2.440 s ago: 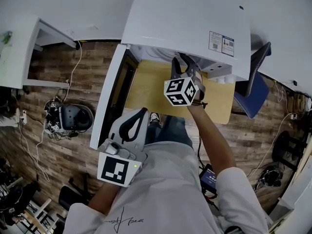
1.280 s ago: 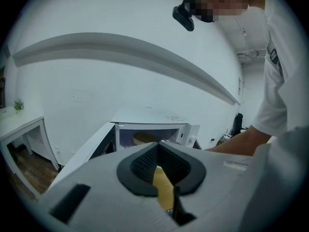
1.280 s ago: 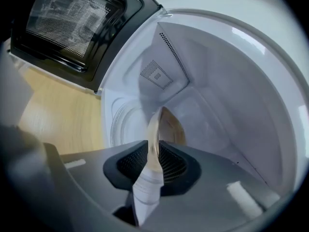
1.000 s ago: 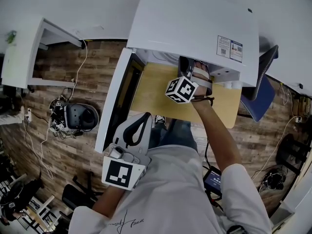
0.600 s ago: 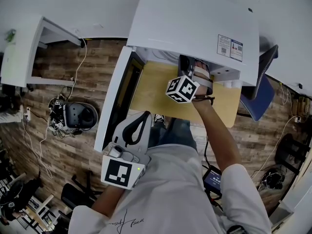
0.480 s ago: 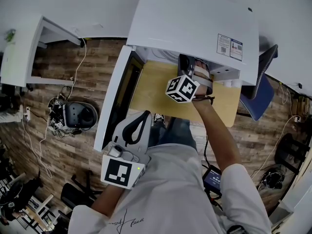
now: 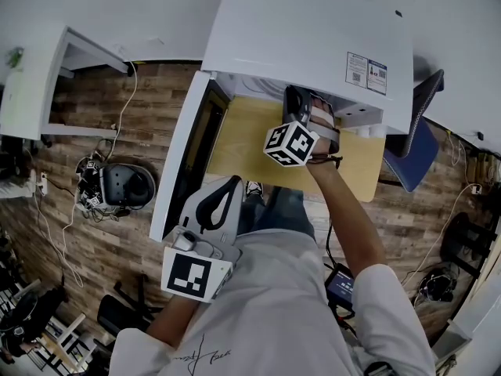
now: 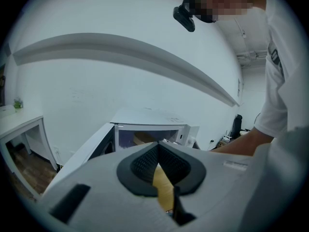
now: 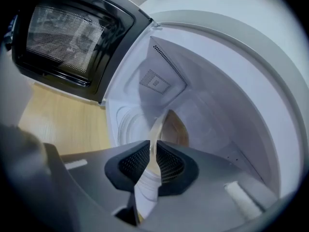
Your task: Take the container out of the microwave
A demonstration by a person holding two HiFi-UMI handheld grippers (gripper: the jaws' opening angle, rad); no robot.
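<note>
Right gripper [image 9: 152,151] barely shifted inside microwave [image 7: 305,30], clamped on container [image 9: 157,124] rim; left gripper [image 8: 158,151] closed, empty, beside door [image 7: 178,159].

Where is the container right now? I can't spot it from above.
In the right gripper view, the container sits inside the open microwave, its thin rim pinched by the right gripper, with the microwave door to its left.

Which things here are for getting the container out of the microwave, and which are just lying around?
For the job: microwave, its open door, container, right gripper shut on its rim.
Just lying about: blue chair, white desk, cables on the floor, idle left gripper.
</note>
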